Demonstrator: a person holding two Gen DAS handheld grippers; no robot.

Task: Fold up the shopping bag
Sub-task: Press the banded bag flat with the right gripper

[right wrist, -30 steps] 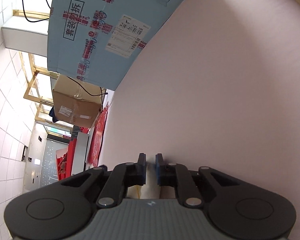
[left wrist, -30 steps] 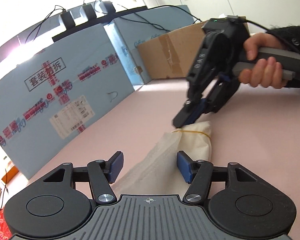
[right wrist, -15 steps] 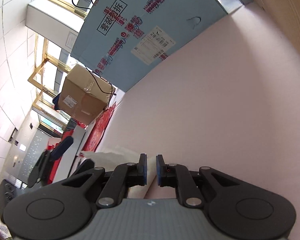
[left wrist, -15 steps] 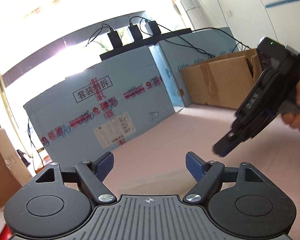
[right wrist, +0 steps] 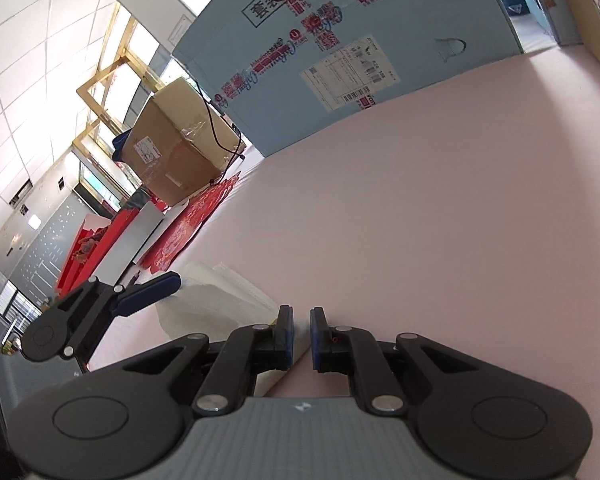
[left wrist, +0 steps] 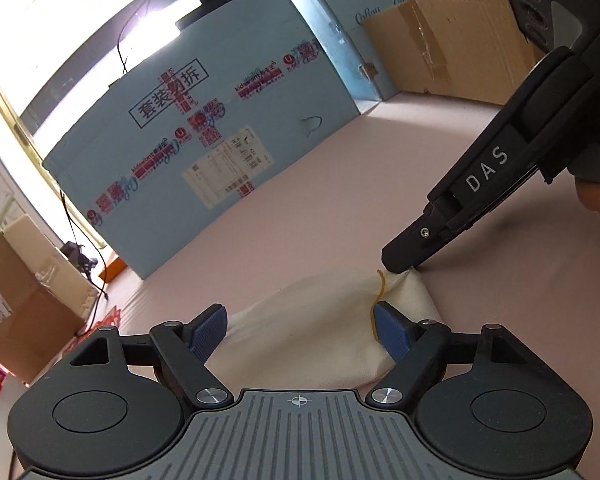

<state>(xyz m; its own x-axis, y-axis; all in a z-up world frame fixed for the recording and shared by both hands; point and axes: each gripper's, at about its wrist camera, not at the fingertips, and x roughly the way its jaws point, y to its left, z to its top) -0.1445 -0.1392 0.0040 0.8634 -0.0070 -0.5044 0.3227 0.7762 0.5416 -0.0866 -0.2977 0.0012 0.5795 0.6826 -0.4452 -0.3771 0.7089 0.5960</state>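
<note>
The cream shopping bag lies folded into a bundle on the pink table, with a yellow rubber band round its right end. My left gripper hovers just over it. Its jaws are wide apart and its blue pads straddle the bundle without pressing it. My right gripper comes in from the upper right, and its tip touches the bag's far right corner by the band. In the right wrist view the right gripper shows only a narrow gap with nothing visible in it. The bag and one left finger lie to its left.
A tall blue printed carton walls off the table's far side, and a brown cardboard box stands at the back right. Another brown box sits beyond the left edge. A hand grips the right tool.
The left jaws have spread wider. The left view swung up off the bag and back down onto it. The right gripper rolled and now touches the bag's far right corner.
</note>
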